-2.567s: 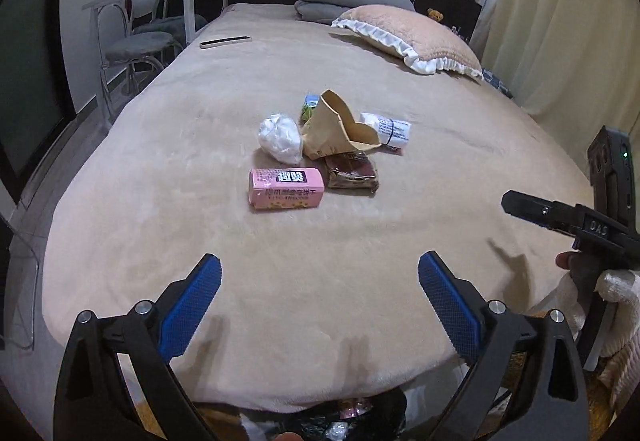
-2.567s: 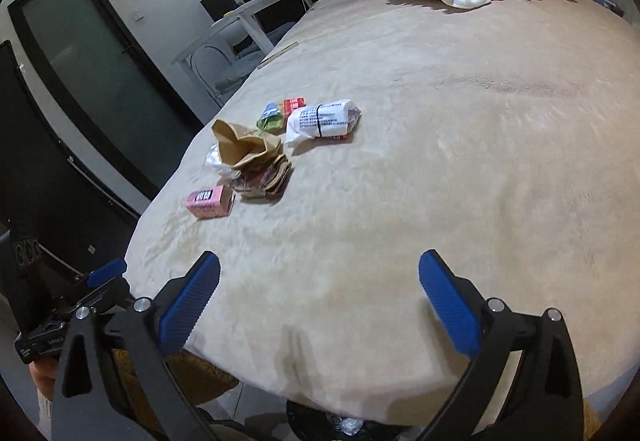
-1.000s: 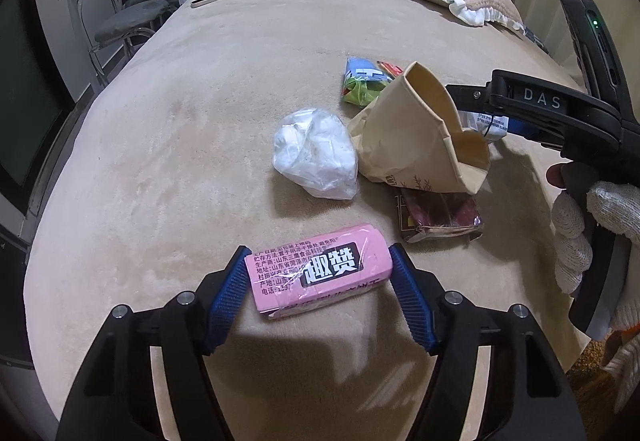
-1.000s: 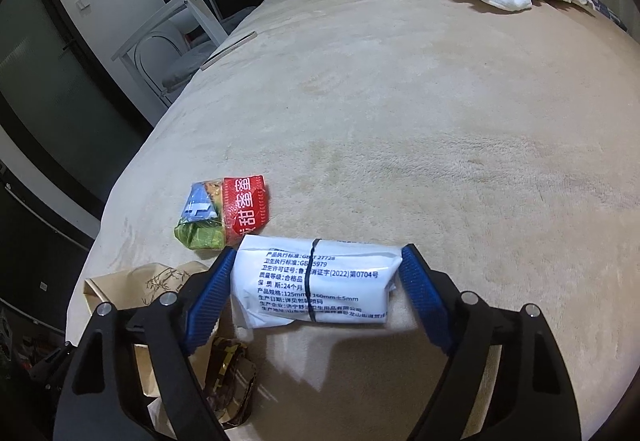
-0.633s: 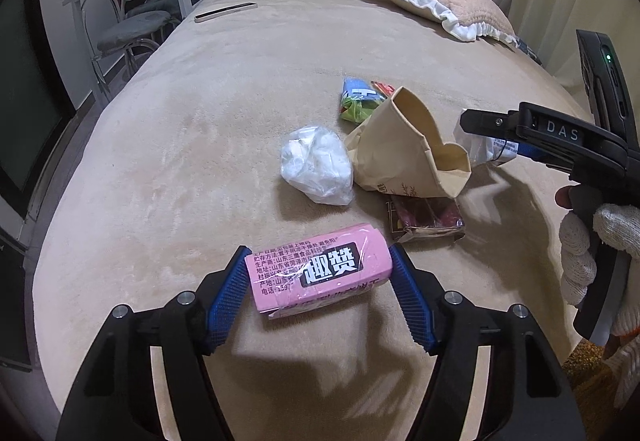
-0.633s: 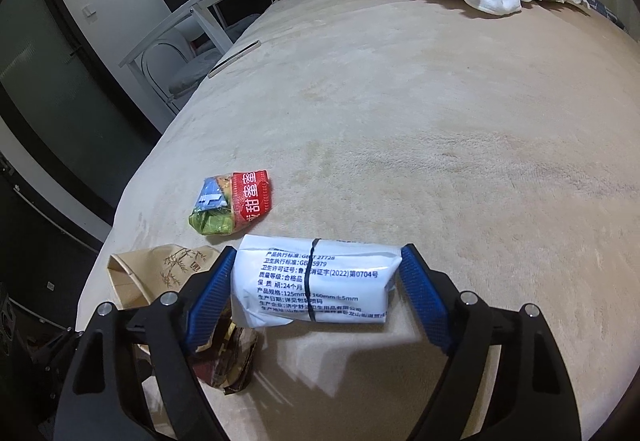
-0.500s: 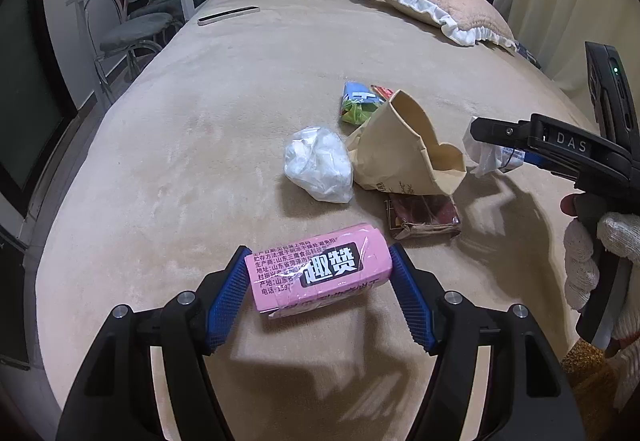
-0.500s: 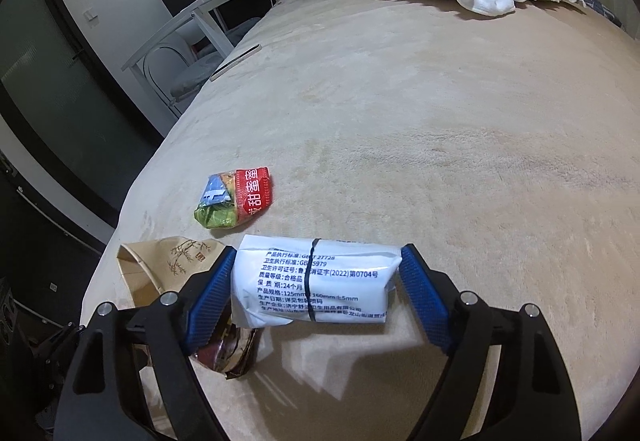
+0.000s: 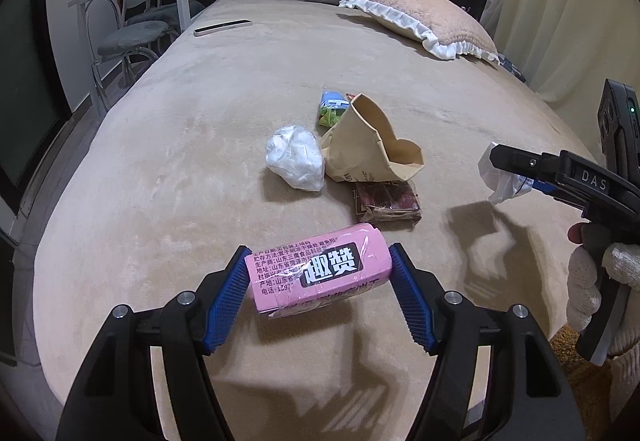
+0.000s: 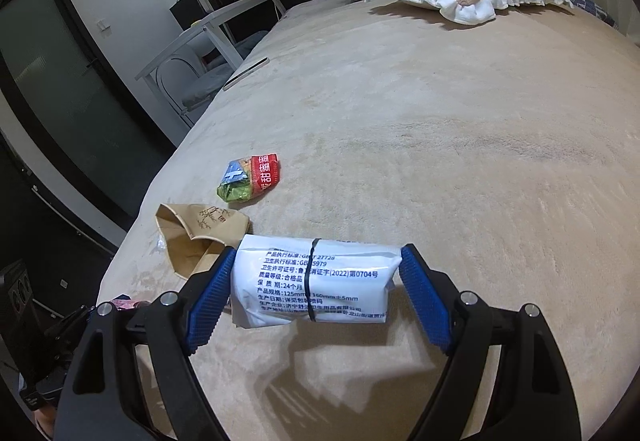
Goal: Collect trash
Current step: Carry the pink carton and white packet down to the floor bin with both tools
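Beige bed point(image 9: 168, 169) is carrying all the trash. Left tool point(image 9: 319, 291) is clamping a pink packet point(image 9: 318, 277) end to end between its blue pads, lifted off the blanket. Right tool point(image 10: 316, 291) is squeezing a white printed pack point(image 10: 316, 287) the same way, also off the bed. Further out, a crumpled white bag point(image 9: 296, 156), a tan paper bag point(image 9: 368, 141), a dark brown wrapper point(image 9: 387, 200) and a green-red snack wrapper point(image 10: 250, 179) are lying mid-bed.
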The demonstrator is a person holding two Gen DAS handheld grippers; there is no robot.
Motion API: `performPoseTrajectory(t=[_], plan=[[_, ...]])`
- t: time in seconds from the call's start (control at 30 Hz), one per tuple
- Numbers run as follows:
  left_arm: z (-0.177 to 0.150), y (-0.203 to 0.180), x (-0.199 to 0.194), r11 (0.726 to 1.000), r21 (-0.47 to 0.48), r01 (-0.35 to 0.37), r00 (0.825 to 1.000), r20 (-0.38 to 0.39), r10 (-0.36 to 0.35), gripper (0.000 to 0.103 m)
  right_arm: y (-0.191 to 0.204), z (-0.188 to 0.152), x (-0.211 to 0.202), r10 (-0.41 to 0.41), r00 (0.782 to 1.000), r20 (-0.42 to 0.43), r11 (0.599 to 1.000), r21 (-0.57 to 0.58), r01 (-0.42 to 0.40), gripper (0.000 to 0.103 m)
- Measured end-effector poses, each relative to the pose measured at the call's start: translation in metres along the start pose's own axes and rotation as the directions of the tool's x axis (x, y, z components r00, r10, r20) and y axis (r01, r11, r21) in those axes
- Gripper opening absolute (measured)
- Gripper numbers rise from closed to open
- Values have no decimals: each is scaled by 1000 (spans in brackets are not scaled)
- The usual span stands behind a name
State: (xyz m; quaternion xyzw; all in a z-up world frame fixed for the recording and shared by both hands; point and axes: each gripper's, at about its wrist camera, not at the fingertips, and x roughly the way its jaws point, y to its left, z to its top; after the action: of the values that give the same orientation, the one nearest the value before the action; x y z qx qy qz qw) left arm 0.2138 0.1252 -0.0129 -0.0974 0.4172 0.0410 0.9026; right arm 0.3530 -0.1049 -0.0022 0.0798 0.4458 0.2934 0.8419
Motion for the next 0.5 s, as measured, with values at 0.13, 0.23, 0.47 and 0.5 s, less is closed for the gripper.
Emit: performPoseTrajectory(t=[0.13, 0.23, 0.47, 0.5], plan=[[-8, -3, -7, 1000, -4, 5, 1000, 6, -5, 68, 4, -17, -17, 1, 1000, 1, 1000, -19, -1, 81], [-15, -4, -12, 1000, -6, 12, 1000, 12, -12, 68, 6, -27, -26, 15, 1000, 3, 1000, -20, -15, 81], [-41, -7, -23, 999, -40, 32, 999, 21, -31, 68, 14, -61, -50, 44, 999, 12, 997, -69, -43, 81], [-46, -10, -26, 999, -38, 32, 999, 23, -31, 68, 14, -63, -50, 46, 999, 12, 996, -71, -45, 81]])
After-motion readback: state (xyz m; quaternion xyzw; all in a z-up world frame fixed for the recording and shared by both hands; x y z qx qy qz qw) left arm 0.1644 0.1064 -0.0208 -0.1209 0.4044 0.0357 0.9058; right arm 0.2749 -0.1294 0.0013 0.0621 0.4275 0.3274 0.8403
